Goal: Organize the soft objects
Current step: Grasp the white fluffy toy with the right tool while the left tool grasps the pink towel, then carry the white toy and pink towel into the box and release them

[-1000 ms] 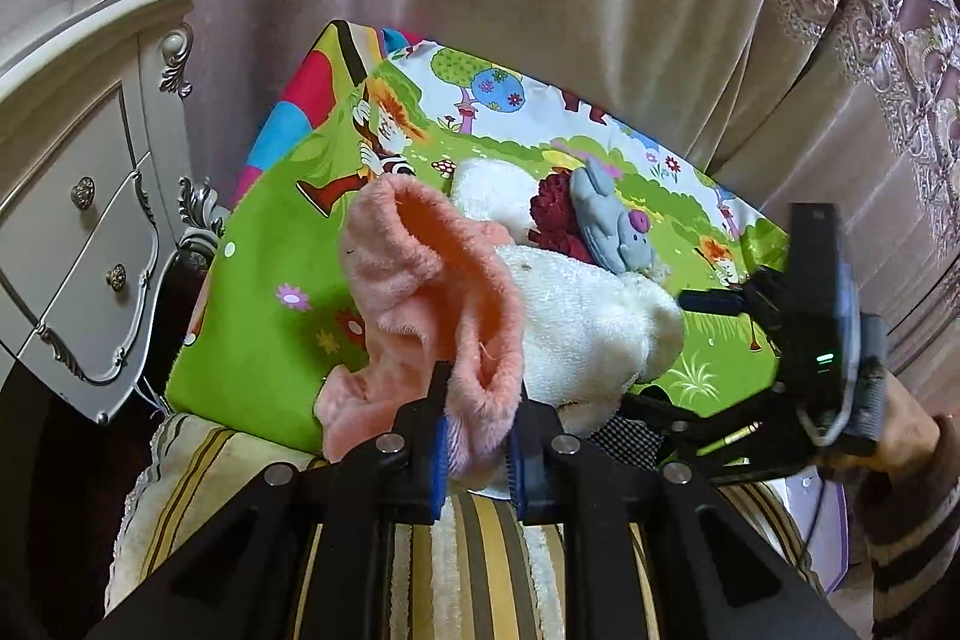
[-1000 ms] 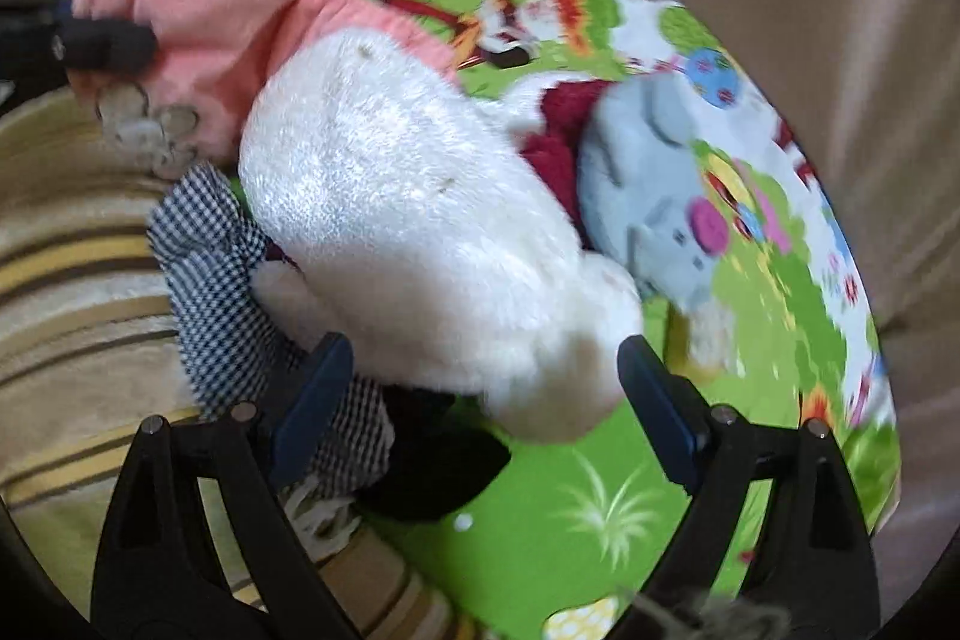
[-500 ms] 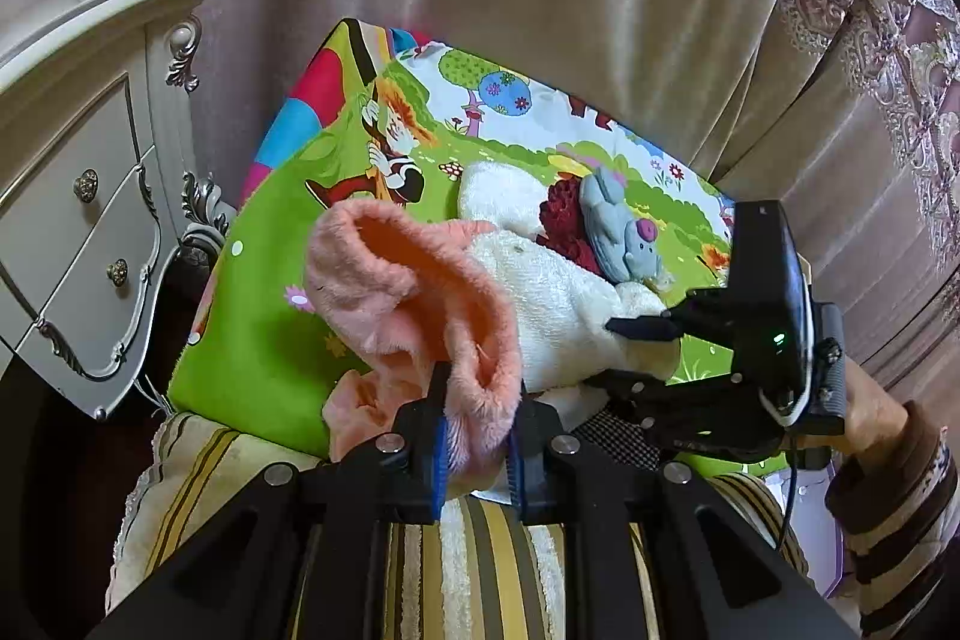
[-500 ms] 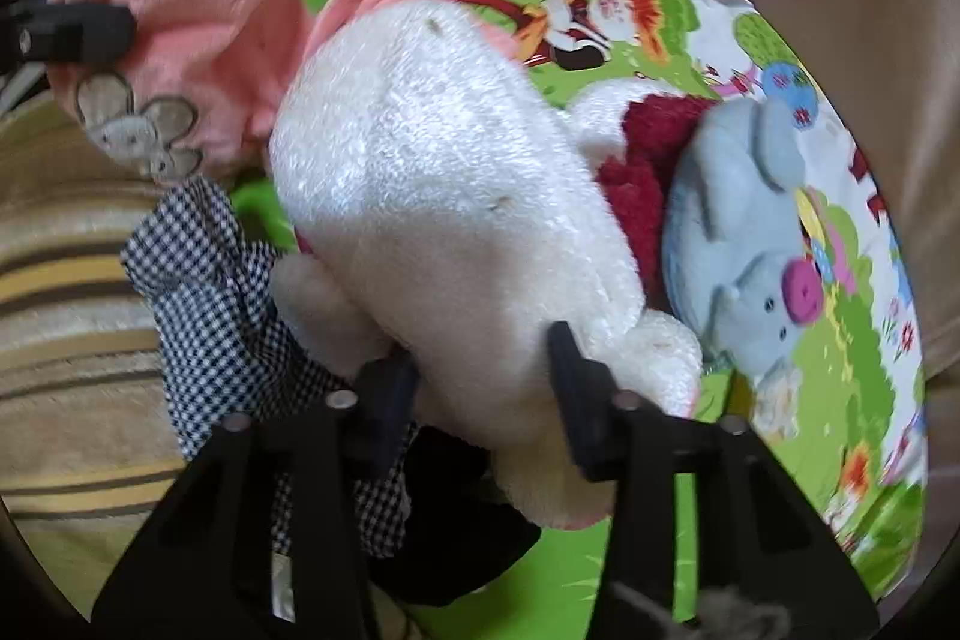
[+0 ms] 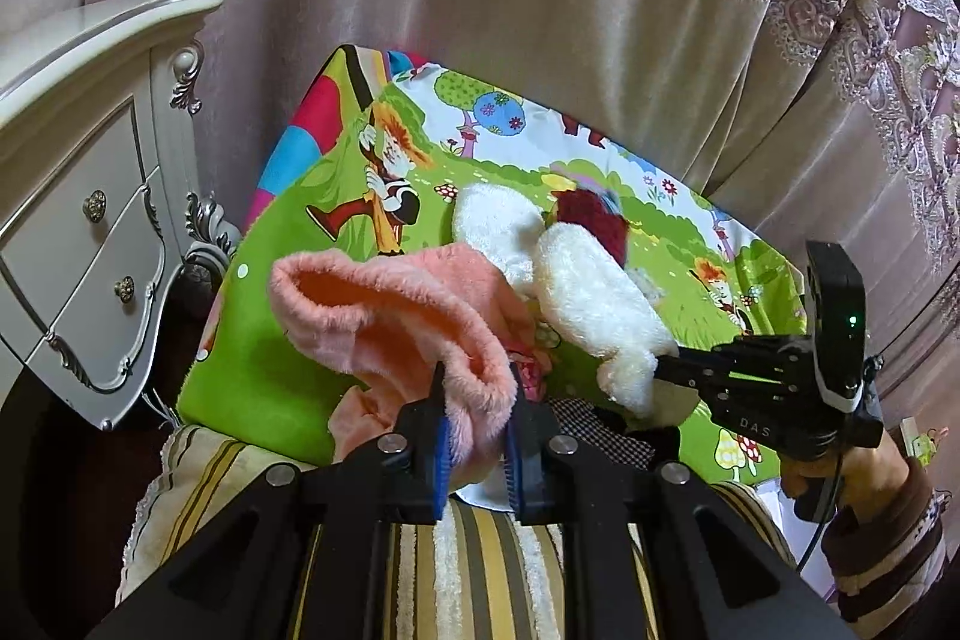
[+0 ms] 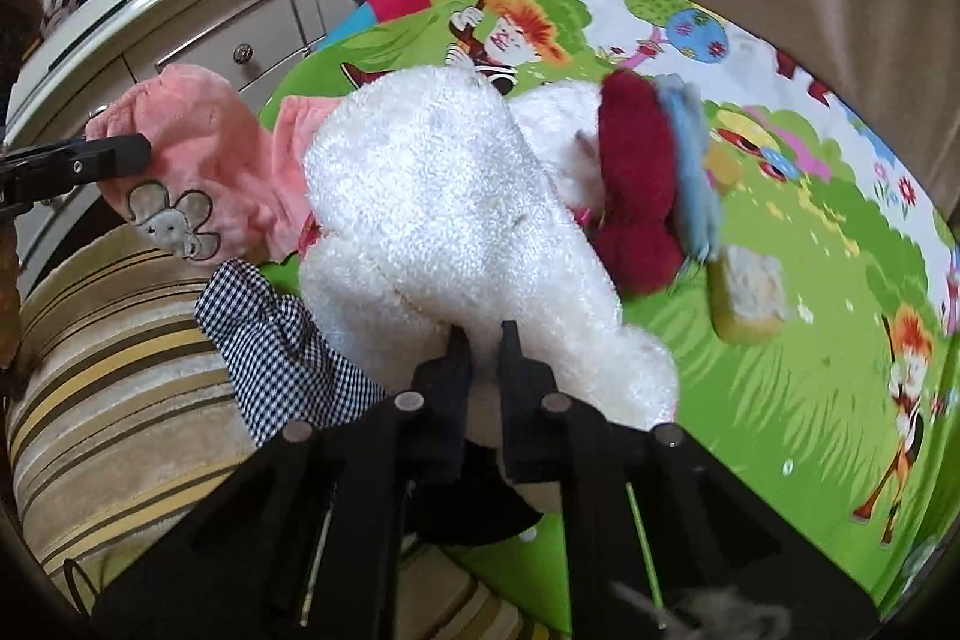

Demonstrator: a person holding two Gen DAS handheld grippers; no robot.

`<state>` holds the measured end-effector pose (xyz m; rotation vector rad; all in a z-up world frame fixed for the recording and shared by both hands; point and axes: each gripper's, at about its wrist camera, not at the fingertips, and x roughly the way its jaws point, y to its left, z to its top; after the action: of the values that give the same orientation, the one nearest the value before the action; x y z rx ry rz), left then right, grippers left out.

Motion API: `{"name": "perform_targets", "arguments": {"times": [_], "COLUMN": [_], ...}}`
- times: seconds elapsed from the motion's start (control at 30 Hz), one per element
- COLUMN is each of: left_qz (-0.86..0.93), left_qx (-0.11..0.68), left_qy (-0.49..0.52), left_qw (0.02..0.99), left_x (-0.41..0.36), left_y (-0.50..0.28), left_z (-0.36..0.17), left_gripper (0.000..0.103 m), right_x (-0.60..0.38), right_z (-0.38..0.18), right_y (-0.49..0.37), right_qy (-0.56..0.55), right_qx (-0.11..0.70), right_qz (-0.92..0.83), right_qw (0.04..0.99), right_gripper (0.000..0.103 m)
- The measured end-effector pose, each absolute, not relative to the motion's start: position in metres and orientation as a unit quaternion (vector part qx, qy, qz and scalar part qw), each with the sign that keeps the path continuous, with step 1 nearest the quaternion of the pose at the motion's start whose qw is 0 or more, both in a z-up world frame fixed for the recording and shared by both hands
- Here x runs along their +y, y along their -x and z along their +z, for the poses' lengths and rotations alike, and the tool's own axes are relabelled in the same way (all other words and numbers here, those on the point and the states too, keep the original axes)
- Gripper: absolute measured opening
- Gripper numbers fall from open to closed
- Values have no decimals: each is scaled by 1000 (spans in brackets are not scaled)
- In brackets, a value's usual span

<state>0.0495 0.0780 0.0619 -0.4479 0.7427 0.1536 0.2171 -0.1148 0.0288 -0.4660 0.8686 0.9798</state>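
Sorting is at an early stage: left tongs (image 5: 477, 436) clenched on the pink garment (image 5: 396, 316), right tongs (image 6: 485, 358) just closed, pinching the white plush toy (image 6: 444, 220) (checked cloth (image 6: 276, 340) at 9 o'clock), everything still piled on the green mat (image 6: 780, 370).

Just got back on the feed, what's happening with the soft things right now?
A person is sorting soft items on the cartoon mat. The left tongs are clamped on the pink fleece garment. The right tongs have just been closing and now pinch the white plush toy. A checked cloth lies underneath.
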Motion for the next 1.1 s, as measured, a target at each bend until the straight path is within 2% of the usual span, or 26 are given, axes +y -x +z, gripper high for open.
{"name": "perform_targets", "arguments": {"times": [0.6,0.83,1.1], "left_qz": [62,40,-16], "left_qx": [302,275,278], "left_qy": [185,178,165], "left_qw": [933,944,946], "left_x": [68,59,21], "left_y": [-50,-54,-72], "left_z": [117,146,157], "left_gripper": [11,11,11], "right_x": [-189,-210,-251], "right_z": [83,89,94], "right_y": [-204,-198,-189], "right_qy": [109,90,63], "right_qx": [364,367,374], "right_qz": [403,383,347], "right_qw": [833,843,857], "right_gripper": [11,11,10]}}
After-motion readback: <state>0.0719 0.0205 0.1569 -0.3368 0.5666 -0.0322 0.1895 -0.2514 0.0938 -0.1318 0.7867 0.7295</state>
